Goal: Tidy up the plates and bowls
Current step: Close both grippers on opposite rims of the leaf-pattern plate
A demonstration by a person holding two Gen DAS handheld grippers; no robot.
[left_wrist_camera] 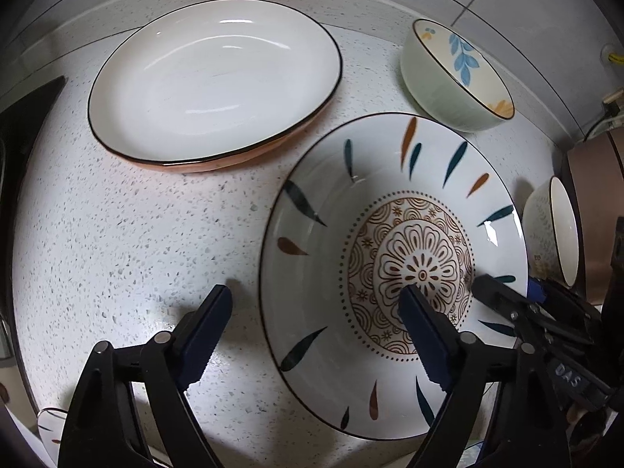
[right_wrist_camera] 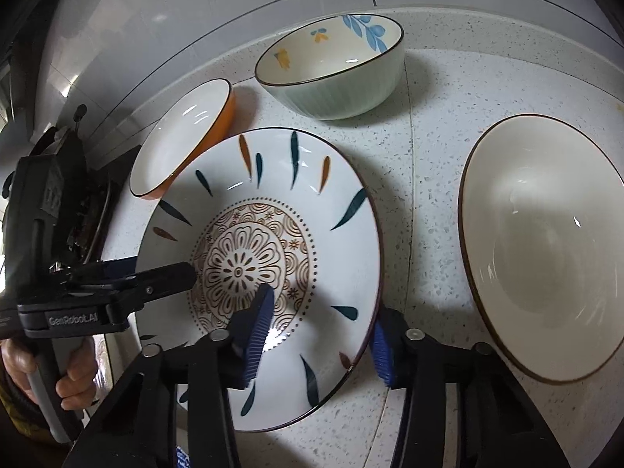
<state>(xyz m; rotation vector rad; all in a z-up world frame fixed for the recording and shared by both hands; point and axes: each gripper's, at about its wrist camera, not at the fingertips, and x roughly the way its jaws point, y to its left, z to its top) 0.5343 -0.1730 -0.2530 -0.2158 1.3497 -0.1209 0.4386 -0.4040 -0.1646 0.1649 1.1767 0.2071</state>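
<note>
- Speckled white countertop [left_wrist_camera: 117, 241] carries everything.
- Grey tiled wall [right_wrist_camera: 195, 7] rises behind its back edge.
- Brown pot [left_wrist_camera: 596, 210] stands at the countertop's right edge.

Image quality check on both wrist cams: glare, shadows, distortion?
Left wrist: heavy fisheye bending and dark corners; glare streaks in the white plate; tool shadows fall on the speckled counter. Right wrist: the same warp; a bright hotspot on the patterned plate near the right tool; the plain bowl shows small highlights; focus looks sharp.
</note>
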